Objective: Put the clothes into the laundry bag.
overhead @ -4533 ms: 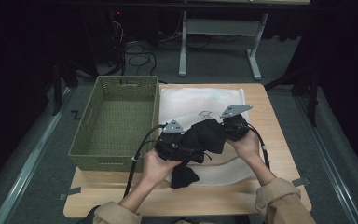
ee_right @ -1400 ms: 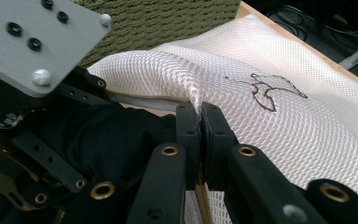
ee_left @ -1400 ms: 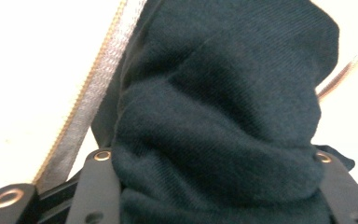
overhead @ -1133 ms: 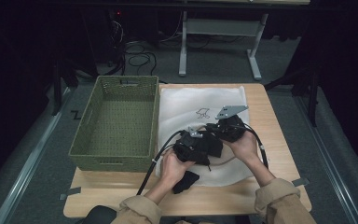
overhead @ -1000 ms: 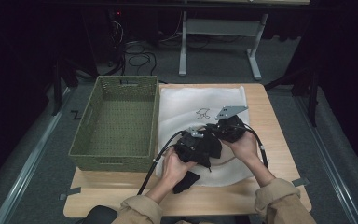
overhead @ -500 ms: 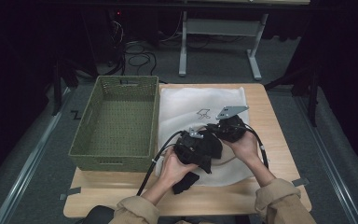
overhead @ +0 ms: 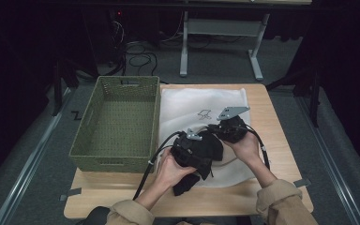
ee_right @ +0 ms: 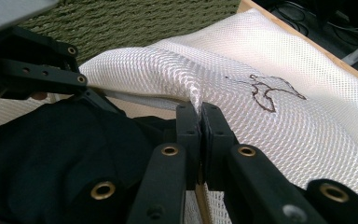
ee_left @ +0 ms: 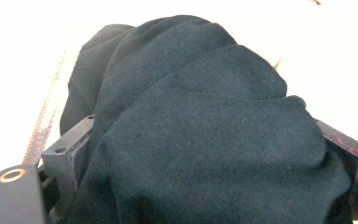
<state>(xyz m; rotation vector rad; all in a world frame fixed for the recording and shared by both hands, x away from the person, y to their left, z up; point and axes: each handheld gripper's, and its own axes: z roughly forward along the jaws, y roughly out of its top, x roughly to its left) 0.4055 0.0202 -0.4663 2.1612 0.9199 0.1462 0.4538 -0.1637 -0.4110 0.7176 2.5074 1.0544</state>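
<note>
A black garment (overhead: pixel 208 151) is bunched at the mouth of a white mesh bag (overhead: pixel 201 101) on the table, and one end hangs toward the front edge. My left gripper (overhead: pixel 201 146) is pushed into the bunch. Its jaws have just been opening and stand wide, with the black garment (ee_left: pixel 205 116) heaped loosely over and between them. My right gripper (ee_right: pixel 199 109) is shut on the raised edge of the mesh bag (ee_right: pixel 270 135) and holds it up. Beside it are the black garment (ee_right: pixel 51 158) and the left gripper's body (ee_right: pixel 37 70).
A green woven basket (overhead: pixel 117 161) stands on the left half of the table, close to the left hand; the same basket (ee_right: pixel 121 18) lies beyond the bag. The bag carries a small dark print (overhead: pixel 204 114). Bare wood runs along the table's front and right edges.
Since the earliest frame the left hand has carried the garment right to the bag's mouth. In the last second it has lifted slightly. The right hand has stayed put.
</note>
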